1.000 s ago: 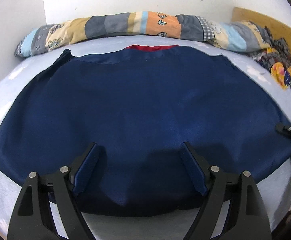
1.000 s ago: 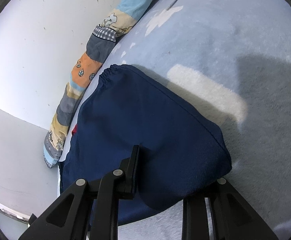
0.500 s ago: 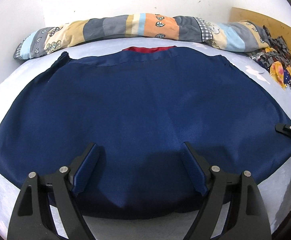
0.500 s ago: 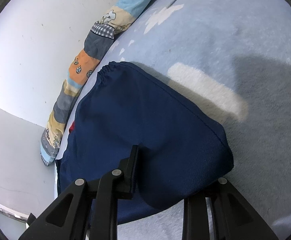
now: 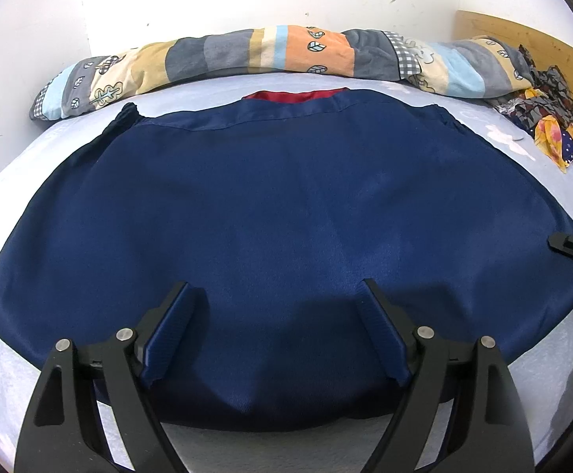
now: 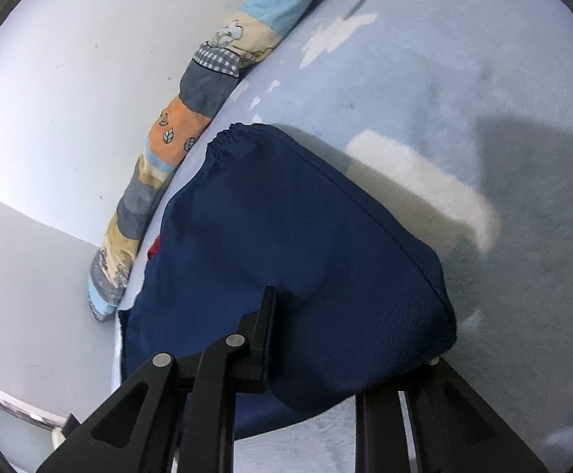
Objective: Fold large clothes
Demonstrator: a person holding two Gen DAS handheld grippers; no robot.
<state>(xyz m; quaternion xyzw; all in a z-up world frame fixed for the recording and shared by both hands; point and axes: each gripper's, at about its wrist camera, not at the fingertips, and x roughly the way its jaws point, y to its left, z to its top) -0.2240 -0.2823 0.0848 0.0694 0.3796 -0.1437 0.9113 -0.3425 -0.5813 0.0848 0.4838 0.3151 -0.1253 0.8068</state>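
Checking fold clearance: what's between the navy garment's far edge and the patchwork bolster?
Left wrist view: only a bare strip of pale blue bedsheet separates the navy garment from the patchwork bolster; nothing lies on it.

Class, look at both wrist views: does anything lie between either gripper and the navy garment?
Nothing visible does. The left gripper stands open directly over the navy garment; the right gripper already has its corner between its fingers.
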